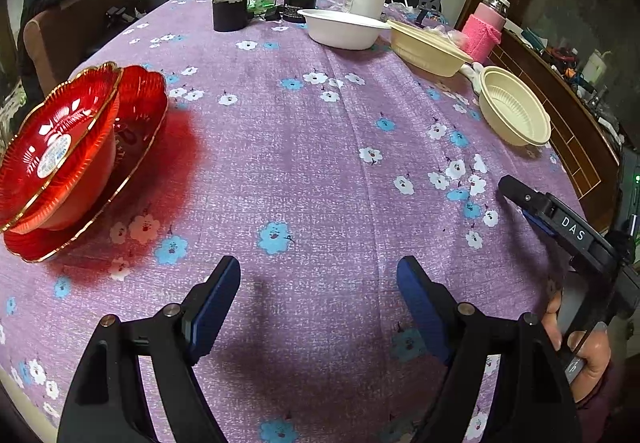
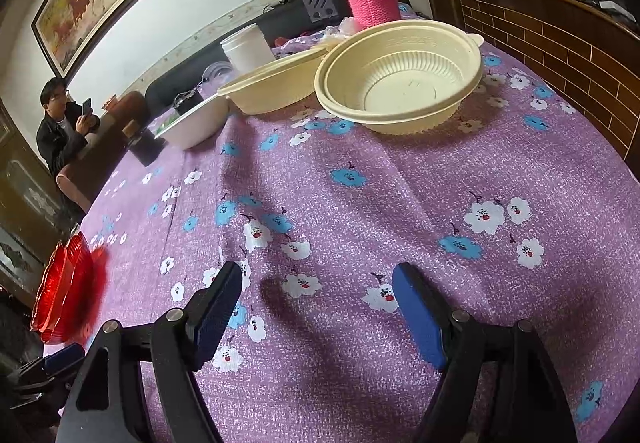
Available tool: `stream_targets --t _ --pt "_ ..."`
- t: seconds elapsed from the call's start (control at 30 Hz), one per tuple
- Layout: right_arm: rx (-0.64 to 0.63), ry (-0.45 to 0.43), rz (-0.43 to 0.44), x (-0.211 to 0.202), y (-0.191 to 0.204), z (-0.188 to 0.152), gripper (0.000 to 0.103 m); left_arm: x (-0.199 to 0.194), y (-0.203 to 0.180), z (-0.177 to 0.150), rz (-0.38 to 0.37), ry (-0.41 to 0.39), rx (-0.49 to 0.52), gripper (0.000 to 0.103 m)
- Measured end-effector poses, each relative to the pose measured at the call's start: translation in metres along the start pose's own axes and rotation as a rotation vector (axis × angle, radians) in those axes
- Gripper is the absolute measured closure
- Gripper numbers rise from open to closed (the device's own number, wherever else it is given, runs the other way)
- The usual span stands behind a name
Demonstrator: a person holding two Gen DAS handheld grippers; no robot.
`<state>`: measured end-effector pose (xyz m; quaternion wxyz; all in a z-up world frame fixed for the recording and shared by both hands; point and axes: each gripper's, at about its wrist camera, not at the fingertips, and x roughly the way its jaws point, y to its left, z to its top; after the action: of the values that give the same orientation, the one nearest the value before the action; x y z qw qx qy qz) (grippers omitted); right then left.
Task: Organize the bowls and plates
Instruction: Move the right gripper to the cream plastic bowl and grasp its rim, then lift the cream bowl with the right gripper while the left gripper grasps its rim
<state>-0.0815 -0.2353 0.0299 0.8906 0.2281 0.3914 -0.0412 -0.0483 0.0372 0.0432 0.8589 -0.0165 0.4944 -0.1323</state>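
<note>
Already the red bowl (image 1: 52, 159) sat in the red plate (image 1: 132, 147); well right of it, two cream bowls (image 1: 514, 111) and a white bowl (image 1: 344, 28) stood unstacked. Left gripper (image 1: 318, 307) and right gripper (image 2: 318, 309) gaped, holding nothing.

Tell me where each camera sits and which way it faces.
Left wrist: on the open left gripper, angled down over the purple floral tablecloth toward the stacked red glass dishes; the right gripper and a hand show.
Right wrist: on the open right gripper, facing the ribbed cream plastic bowl.
Shared: all of these dishes.
</note>
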Motion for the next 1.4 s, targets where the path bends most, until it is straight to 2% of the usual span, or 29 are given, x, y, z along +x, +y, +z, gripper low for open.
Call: stream_targets --t 0.13,0.33,0.5,0.6,0.73,0.93,1.03,1.07,1.1,1.17,1.27,1.4 --pt "0.015 -0.006 -0.001 0.000 -0.002 0.000 0.022 0.004 0.000 -0.003 -0.024 0.022 -0.003 0.023" --pt "0.011 -0.025 0.028 -0.010 0.002 0.003 0.022 -0.007 0.012 -0.001 -0.016 -0.007 -0.008 0.023" --pt "0.016 -0.040 0.051 -0.021 0.005 0.025 0.022 -0.005 0.021 0.001 -0.020 -0.006 -0.032 0.023" --pt "0.059 -0.078 0.009 -0.025 -0.006 0.046 0.022 -0.003 0.022 -0.001 -0.028 0.004 -0.028 0.023" --pt "0.148 -0.174 -0.149 -0.032 -0.042 0.073 0.022 -0.003 0.025 -0.001 -0.022 0.001 -0.033 0.023" --pt "0.176 -0.131 -0.254 0.001 -0.069 0.106 0.022 -0.006 0.021 0.000 -0.014 -0.009 -0.036 0.023" --pt "0.194 -0.082 -0.268 0.027 -0.079 0.115 0.033 -0.009 0.019 -0.002 -0.006 -0.011 -0.022 0.023" --pt "0.205 -0.067 -0.259 0.033 -0.082 0.116 0.044 -0.011 0.019 -0.002 -0.001 -0.013 -0.021 0.023" --pt "0.219 -0.049 -0.240 0.040 -0.085 0.118 0.061 -0.012 0.020 -0.002 0.005 -0.015 -0.022 0.023" --pt "0.261 -0.016 -0.188 0.047 -0.092 0.117 0.083 -0.015 0.022 -0.002 0.013 -0.023 -0.029 0.023" --pt "0.327 0.013 -0.073 0.046 -0.096 0.109 0.088 -0.018 0.026 0.000 0.014 -0.032 -0.044 0.023" --pt "0.310 0.102 0.089 0.040 -0.077 0.093 0.091 -0.017 0.024 0.001 -0.004 -0.028 -0.051 0.023"
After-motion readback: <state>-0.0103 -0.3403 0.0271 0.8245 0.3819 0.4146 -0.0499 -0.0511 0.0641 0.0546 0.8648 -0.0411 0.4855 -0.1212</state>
